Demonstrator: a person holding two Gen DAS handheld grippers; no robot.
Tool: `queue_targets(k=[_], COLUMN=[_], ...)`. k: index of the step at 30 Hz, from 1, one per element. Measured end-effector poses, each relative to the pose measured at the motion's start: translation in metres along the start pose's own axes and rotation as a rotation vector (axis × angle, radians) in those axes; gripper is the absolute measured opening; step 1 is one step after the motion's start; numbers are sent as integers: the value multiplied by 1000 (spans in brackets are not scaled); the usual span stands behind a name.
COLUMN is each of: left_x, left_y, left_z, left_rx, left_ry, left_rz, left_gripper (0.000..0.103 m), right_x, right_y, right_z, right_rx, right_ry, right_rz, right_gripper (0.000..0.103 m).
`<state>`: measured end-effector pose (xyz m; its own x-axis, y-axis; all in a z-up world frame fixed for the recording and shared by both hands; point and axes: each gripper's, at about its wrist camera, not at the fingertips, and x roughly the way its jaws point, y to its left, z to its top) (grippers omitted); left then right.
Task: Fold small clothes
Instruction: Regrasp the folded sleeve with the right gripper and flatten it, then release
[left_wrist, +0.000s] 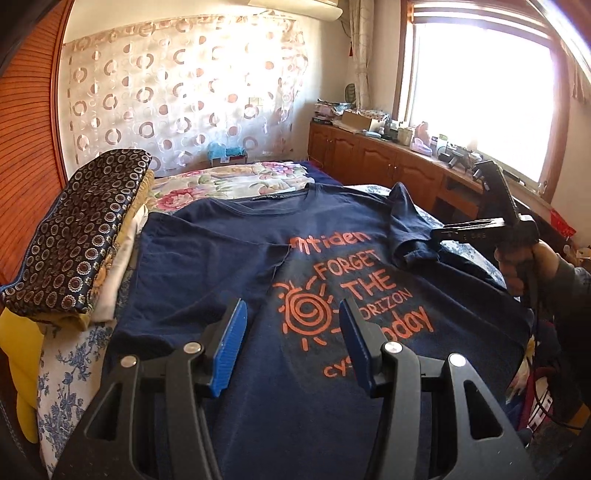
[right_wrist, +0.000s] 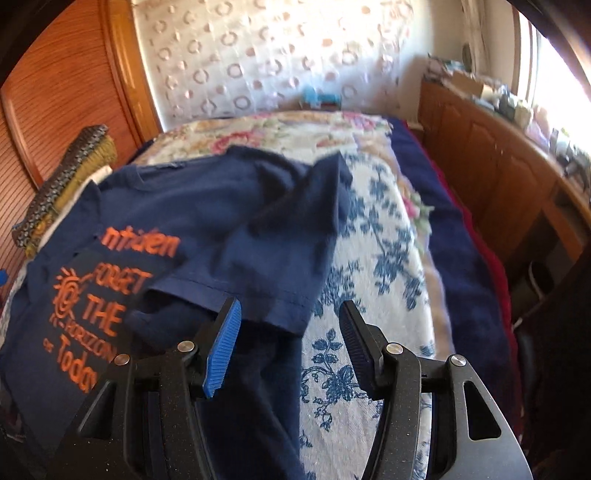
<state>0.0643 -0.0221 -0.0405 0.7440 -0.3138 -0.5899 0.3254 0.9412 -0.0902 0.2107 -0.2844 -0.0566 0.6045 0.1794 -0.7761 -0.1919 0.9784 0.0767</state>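
A navy T-shirt (left_wrist: 229, 266) with orange print lies spread on the bed, collar at the far end. Its left side is folded inward over the body. My left gripper (left_wrist: 291, 332) is open and empty, hovering over the shirt's lower front. In the right wrist view the shirt (right_wrist: 236, 221) has its right sleeve (right_wrist: 266, 295) lying loose at the edge. My right gripper (right_wrist: 290, 332) is open and empty, just above the sleeve hem. The right gripper also shows in the left wrist view (left_wrist: 476, 225), beside the bunched sleeve.
A stack of folded fabrics (left_wrist: 77, 236) sits at the left bed edge. The bed has a blue-floral cover (right_wrist: 369, 258) and a flowered quilt (left_wrist: 229, 177) further back. A wooden cabinet (left_wrist: 369, 151) with clutter runs along the right under the window.
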Motion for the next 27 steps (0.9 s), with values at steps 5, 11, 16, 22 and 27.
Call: queue_targets(k=[5,11,16,22,27], left_x=[1,1,3,4,4], left_y=[2,7,9,11,12], left_z=[-2,-4,-6,-9,-9], left_rx=[-9,-24,-30,-32,-37], left_ry=[4,5,12,22,25], left_rz=[4,8,10,15,16], left_gripper=[52,52,52,52,52], right_x=[14,5,-8,-6,1], right_y=[-10,4,21,46,73], right_z=[1,13,34,60,82], right_rx=[62,-5,-68,-148,-210], right_ry=[24,-20,-77,-106,-116], right_rz=[30,44,21,-3,31], right_gripper=[35,7,7,4,4])
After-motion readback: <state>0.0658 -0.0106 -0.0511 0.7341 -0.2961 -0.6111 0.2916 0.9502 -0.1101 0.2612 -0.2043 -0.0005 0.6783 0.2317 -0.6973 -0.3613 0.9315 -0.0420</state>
